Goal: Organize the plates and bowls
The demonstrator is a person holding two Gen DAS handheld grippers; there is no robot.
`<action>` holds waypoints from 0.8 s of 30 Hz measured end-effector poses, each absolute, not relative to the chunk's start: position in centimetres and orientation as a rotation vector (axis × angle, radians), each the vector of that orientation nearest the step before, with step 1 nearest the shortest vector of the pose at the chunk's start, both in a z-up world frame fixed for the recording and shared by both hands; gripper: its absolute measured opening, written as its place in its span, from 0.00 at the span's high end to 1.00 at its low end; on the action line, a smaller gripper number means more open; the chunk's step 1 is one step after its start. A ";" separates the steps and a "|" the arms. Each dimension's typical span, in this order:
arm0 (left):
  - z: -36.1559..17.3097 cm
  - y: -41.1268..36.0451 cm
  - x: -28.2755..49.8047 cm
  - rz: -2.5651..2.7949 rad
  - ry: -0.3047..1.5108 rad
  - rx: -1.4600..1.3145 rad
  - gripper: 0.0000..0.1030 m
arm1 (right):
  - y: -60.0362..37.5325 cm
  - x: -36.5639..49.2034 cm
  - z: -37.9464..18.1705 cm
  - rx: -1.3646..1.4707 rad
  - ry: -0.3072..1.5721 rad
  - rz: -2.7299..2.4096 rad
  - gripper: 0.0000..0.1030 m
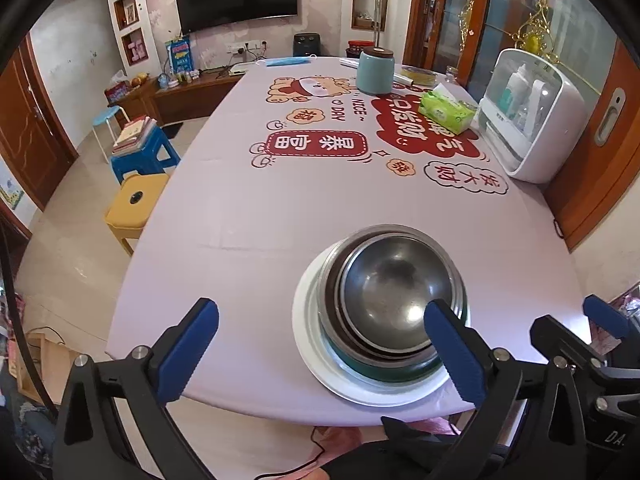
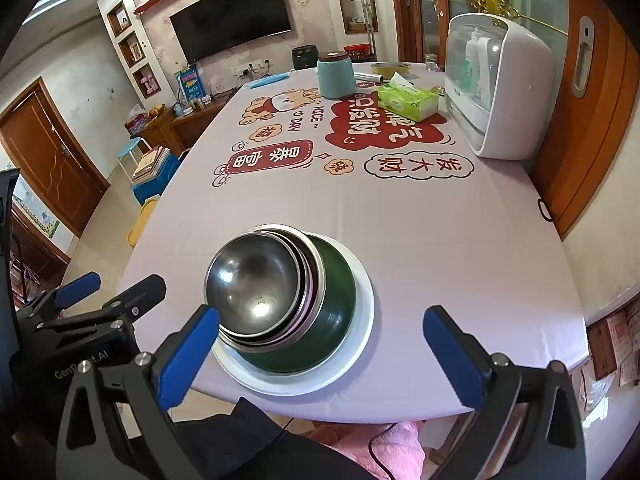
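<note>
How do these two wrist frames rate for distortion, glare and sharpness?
Left wrist view: strong fisheye bend, black corner vignette, table edge curved; soft highlight inside the top steel bowl; sharp throughout. Right wrist view: same bending; brighter glare spot in the steel bowl; tablecloth print readable, no motion blur.

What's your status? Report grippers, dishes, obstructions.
Left gripper open, right gripper open, both empty. Steel bowls nested in green bowl on white plate. Nothing in the way.

Left gripper (image 1: 320, 344), right gripper (image 2: 320, 344): black frames, blue ribbed pads, silver screws.
</note>
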State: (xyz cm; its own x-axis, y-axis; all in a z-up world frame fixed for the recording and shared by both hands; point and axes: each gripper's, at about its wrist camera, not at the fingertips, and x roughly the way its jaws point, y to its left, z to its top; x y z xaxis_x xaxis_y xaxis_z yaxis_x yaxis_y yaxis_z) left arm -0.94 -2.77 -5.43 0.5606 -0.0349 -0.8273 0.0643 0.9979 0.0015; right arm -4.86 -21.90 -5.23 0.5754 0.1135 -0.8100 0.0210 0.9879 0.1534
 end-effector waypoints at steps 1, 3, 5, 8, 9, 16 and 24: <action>-5.4 -2.9 -0.9 -0.056 0.972 0.042 0.01 | -21.9 -4.8 -5.3 0.152 0.958 0.055 0.00; -5.3 -3.1 -0.7 -0.058 0.968 0.052 0.01 | -21.9 -4.9 -5.2 0.152 0.956 0.054 0.00; -5.3 -3.2 -0.6 -0.052 0.966 0.063 0.01 | -21.9 -4.7 -5.3 0.152 0.955 0.053 0.00; -5.2 -3.1 -0.5 -0.037 0.962 0.074 0.01 | -21.9 -4.7 -5.3 0.152 0.956 0.055 0.00; -5.2 -3.2 -0.5 -0.032 0.959 0.079 0.01 | -21.9 -4.7 -5.2 0.152 0.956 0.055 0.00; -5.2 -3.4 -0.6 -0.032 0.962 0.090 0.01 | -21.8 -4.4 -5.2 0.151 0.958 0.056 0.00; -5.2 -3.4 -0.7 -0.028 0.960 0.093 0.01 | -21.7 -4.2 -5.1 0.152 0.961 0.056 0.00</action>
State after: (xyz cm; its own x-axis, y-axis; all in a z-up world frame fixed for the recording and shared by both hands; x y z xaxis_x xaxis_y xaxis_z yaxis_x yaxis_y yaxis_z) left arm -0.69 -3.35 -5.17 0.5735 0.0172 -0.8190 0.0656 0.9956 0.0669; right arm -4.16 -21.66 -5.11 0.5725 0.1152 -0.8118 0.0197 0.9879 0.1541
